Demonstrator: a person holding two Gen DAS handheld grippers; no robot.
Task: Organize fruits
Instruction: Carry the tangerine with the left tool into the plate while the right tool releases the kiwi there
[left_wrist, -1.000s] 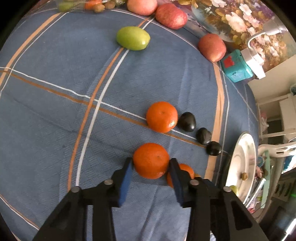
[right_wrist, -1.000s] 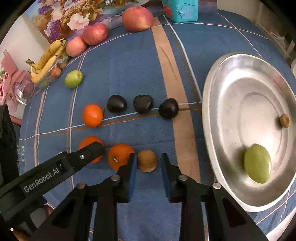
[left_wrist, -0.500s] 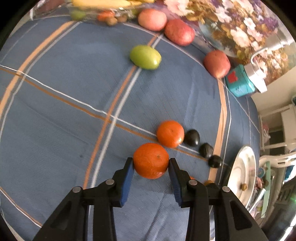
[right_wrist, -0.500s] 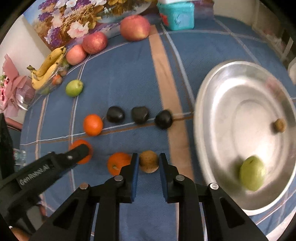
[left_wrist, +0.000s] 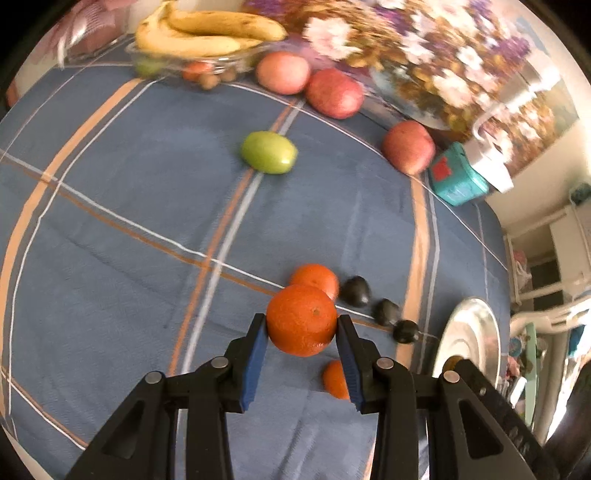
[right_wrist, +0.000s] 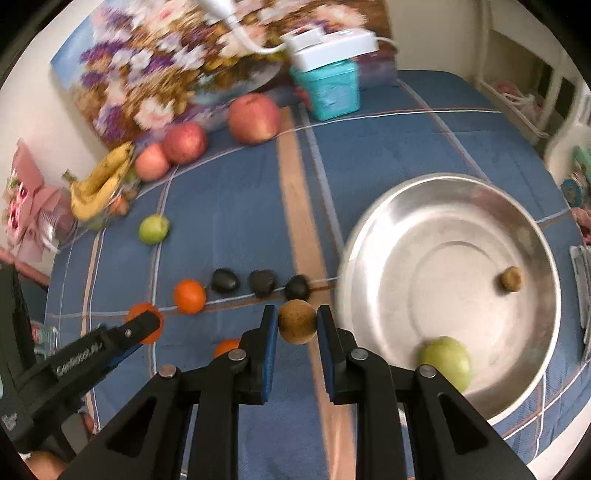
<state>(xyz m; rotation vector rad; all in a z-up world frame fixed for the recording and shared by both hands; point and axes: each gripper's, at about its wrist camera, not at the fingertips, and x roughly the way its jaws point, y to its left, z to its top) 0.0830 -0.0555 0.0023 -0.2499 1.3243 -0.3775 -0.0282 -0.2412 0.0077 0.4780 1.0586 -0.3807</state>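
My left gripper (left_wrist: 301, 332) is shut on an orange (left_wrist: 302, 325) and holds it above the blue cloth. Two more oranges (left_wrist: 316, 278) (left_wrist: 336, 378) lie below it. My right gripper (right_wrist: 297, 325) is shut on a small brown fruit (right_wrist: 297, 321), lifted beside the steel bowl (right_wrist: 373, 229). The bowl holds a green fruit (right_wrist: 447, 360) and a small brown fruit (right_wrist: 511, 278). Three dark plums (right_wrist: 262, 282) lie in a row. The left gripper with its orange (right_wrist: 142, 325) shows at left in the right wrist view.
Three red apples (right_wrist: 253, 118) and a green fruit (right_wrist: 153, 229) lie toward the back. A glass dish with bananas (left_wrist: 207, 37) stands at the far corner. A teal box (right_wrist: 328, 90) and a flower painting (right_wrist: 166, 62) stand along the back edge.
Both grippers have lifted their fruit off the cloth. The left one rose with the orange. The right one closed on the brown fruit and rose toward the bowl.
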